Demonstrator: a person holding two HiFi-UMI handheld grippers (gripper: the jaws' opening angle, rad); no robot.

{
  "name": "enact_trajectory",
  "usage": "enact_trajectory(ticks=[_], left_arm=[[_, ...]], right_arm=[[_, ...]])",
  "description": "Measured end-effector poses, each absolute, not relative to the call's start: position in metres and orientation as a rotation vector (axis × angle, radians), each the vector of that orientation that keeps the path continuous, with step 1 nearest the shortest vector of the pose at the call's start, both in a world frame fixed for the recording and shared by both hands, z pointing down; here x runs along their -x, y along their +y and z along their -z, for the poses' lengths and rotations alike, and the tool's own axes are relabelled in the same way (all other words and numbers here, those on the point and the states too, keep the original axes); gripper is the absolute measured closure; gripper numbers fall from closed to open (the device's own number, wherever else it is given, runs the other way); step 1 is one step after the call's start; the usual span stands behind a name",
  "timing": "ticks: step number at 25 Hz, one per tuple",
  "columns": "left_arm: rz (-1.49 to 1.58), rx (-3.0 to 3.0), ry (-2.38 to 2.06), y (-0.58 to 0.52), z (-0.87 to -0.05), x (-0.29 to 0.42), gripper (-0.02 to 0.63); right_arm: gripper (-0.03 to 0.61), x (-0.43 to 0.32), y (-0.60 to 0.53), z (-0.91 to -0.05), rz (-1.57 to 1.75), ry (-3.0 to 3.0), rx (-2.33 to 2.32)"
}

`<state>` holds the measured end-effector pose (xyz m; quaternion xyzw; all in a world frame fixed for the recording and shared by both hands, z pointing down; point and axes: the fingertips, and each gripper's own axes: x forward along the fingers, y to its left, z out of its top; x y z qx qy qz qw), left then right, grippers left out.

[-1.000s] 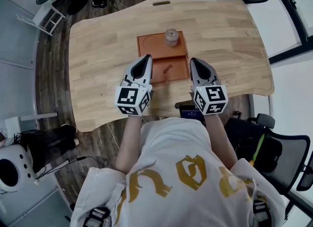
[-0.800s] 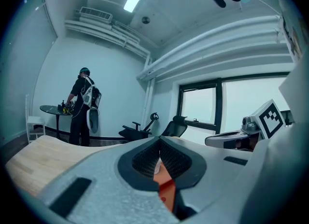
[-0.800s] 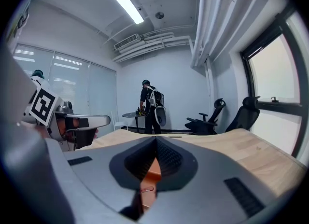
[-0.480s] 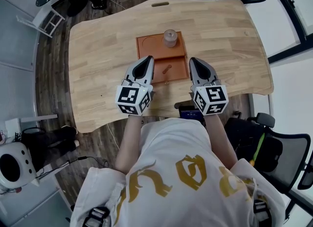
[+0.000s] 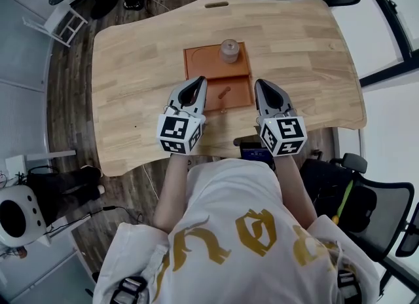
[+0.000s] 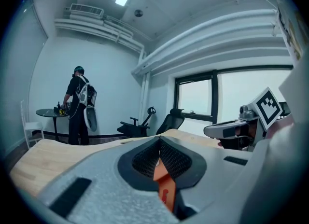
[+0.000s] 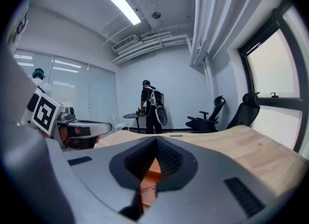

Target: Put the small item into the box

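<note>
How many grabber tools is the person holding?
2. The left gripper is at the near left side of the orange box, and the right gripper is at its near right side. None seem hidden.

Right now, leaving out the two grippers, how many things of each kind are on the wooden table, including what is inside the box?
Orange box: 1
Round jar: 1
Small brown peg: 1
Total: 3
</note>
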<state>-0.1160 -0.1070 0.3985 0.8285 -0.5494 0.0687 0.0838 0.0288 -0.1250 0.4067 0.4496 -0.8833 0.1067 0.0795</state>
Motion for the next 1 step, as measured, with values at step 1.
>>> enact_trajectory(ticks=[1], left_arm=[[-0.204, -2.471, -1.639, -0.1073, -0.3991, 0.1166, 0.604]], right_arm=[[0.568, -0.0289, -0.1249, -0.4071, -0.318, -2.642, -1.345]])
